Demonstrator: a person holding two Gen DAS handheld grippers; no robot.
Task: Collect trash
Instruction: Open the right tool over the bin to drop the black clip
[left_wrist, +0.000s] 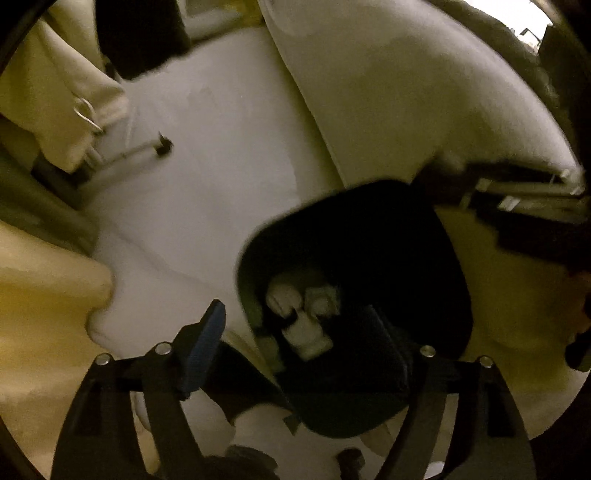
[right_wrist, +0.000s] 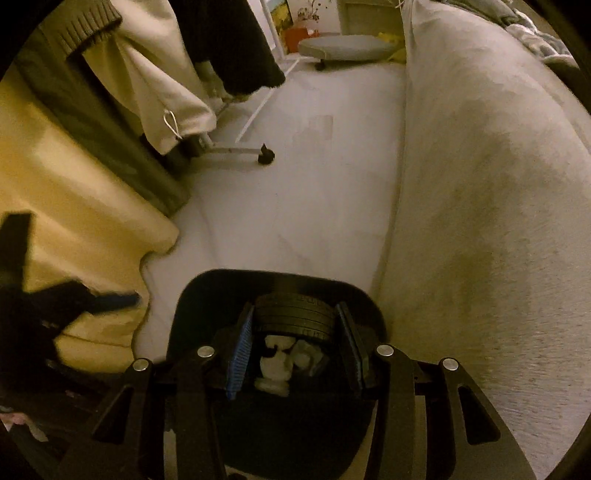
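A black trash bin (left_wrist: 354, 236) stands on the pale floor beside a bed; white crumpled trash (left_wrist: 303, 314) lies inside it. In the right wrist view the bin (right_wrist: 280, 284) is right below. My right gripper (right_wrist: 297, 328) is shut on a black ribbed round container (right_wrist: 295, 314) and holds it over the bin's opening, above the white trash (right_wrist: 277, 358). My left gripper (left_wrist: 295, 332) is open and empty, hovering at the bin's near rim, one blue pad (left_wrist: 207, 339) outside it. The left gripper also shows in the right wrist view (right_wrist: 110, 299), blurred.
A bed side (right_wrist: 480, 184) covered in pale fabric runs along the right. A yellow curtain (right_wrist: 74, 206) hangs at the left. A clothes rack foot with a caster (right_wrist: 266, 153) and hanging garments (right_wrist: 166, 92) stand further back. A grey cushion (right_wrist: 343, 48) lies on the far floor.
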